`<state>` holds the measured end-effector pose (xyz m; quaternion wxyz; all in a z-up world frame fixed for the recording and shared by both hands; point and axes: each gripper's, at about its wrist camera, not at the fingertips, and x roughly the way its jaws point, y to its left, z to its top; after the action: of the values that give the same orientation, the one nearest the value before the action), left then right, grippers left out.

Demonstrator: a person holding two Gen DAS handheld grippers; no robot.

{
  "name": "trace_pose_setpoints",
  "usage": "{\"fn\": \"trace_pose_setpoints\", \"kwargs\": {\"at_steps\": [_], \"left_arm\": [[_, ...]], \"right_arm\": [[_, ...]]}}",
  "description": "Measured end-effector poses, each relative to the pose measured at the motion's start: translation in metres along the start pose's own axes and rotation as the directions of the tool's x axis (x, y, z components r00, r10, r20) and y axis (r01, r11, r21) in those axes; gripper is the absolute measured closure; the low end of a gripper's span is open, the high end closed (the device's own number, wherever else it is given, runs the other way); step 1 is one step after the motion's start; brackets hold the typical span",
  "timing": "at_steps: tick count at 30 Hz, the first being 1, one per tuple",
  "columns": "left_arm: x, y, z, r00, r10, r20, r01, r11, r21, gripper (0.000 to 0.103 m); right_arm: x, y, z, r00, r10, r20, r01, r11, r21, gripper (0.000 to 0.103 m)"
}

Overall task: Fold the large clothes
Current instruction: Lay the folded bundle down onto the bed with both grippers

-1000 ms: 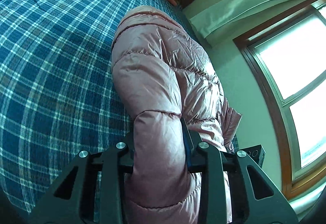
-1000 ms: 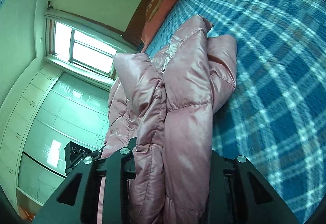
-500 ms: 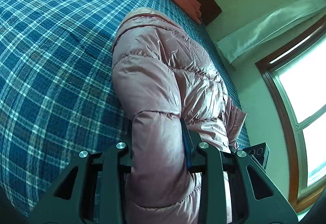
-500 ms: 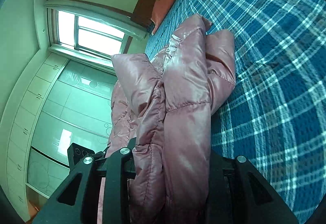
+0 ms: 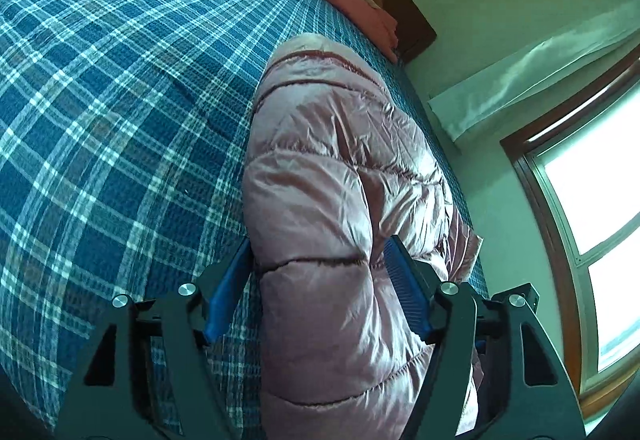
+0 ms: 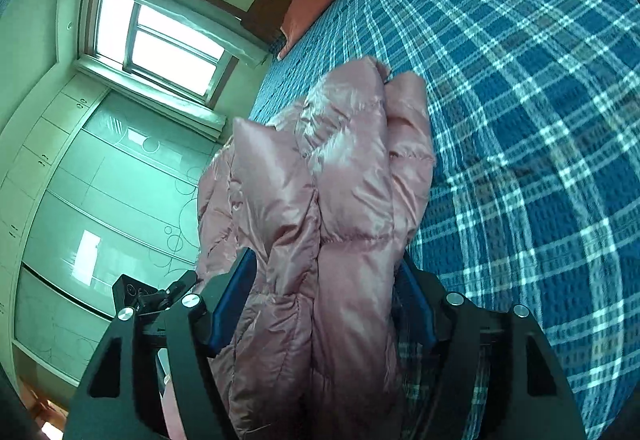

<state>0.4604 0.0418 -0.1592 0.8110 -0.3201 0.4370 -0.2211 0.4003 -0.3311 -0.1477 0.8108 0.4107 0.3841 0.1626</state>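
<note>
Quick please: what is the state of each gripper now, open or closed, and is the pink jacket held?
Left gripper: jaws just opened, pink jacket between them, no longer clamped.
Right gripper: jaws just opened, jacket between them, released.

Daylight pours from the overexposed window (image 5: pixel 592 196), leaving glossy sheen on the pink jacket (image 5: pixel 332 176). Both pictures look sharp, green-tinted, with fisheye bending and dark corners.

A shiny pink quilted puffer jacket (image 5: pixel 320 176) lies bunched lengthwise on the bed — puffy, creased, folded over itself.
</note>
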Motion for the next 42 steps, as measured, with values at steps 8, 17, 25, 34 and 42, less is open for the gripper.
{"fn": "trace_pose_setpoints", "kwargs": {"at_steps": [8,17,25,34,42], "left_arm": [[0.034,-0.006,0.022,0.993,0.096,-0.072,-0.093,0.994,0.050,0.058],[0.033,0.004,0.024,0.995,0.063,-0.079,-0.062,0.998,0.014,0.057],[-0.022,0.006,-0.021,0.999,0.009,-0.050,-0.012,0.998,-0.060,0.031],[-0.034,0.010,-0.066,0.994,-0.057,-0.090,0.043,0.989,-0.144,0.040],[-0.040,-0.009,-0.066,0.996,0.053,-0.065,-0.056,0.997,-0.055,0.041]], "right_arm": [[0.022,-0.015,0.036,0.999,0.038,-0.003,-0.038,0.991,0.132,0.043],[0.016,-0.016,0.034,1.000,0.017,-0.023,-0.015,0.993,0.115,0.064],[-0.028,-0.003,-0.032,0.999,0.019,-0.039,-0.016,0.996,0.093,0.035],[-0.039,-0.002,-0.077,0.998,0.044,-0.051,-0.037,0.991,0.131,0.054],[-0.038,0.005,-0.083,0.998,0.027,-0.051,-0.020,0.992,0.128,0.054]]}}
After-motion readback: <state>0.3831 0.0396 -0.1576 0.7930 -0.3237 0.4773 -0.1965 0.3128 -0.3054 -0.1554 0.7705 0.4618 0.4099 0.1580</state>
